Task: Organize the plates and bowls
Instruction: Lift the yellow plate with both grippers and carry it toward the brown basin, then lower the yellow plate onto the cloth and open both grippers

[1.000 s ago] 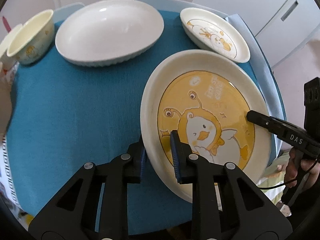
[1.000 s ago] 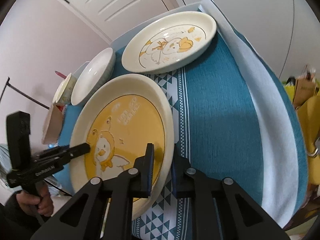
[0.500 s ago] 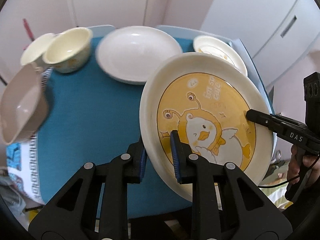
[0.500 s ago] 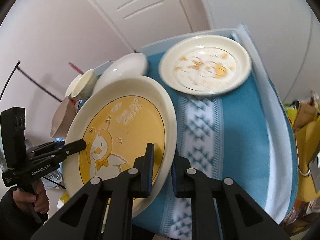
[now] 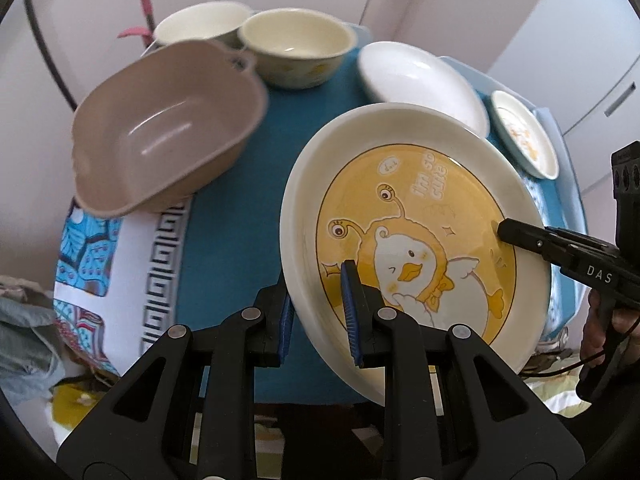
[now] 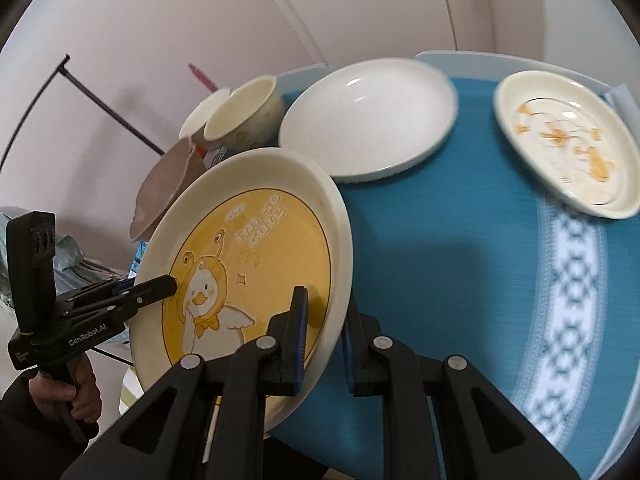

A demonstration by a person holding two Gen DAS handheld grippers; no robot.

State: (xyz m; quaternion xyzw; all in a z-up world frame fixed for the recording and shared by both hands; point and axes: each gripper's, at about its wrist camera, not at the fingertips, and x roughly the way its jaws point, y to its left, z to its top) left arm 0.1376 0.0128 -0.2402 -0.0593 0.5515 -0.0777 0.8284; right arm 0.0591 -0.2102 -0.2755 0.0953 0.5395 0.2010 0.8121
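Mid-carry: yellow duck plate [image 5: 420, 216] lifted above the blue tablecloth [image 6: 460, 272], near side, rim pinched by left gripper [image 5: 320, 312] and right gripper [image 6: 324, 340] alike. Next, probably: lower level onto white plate [image 6: 368, 120], far centre, then release together.

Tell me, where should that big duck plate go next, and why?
Probably carry it on toward the white plate and lower it there. Both grippers, left and right, clamp opposite rims of the duck plate, which hangs tilted above the blue cloth, resting on nothing, so stacking looks like the likely aim.
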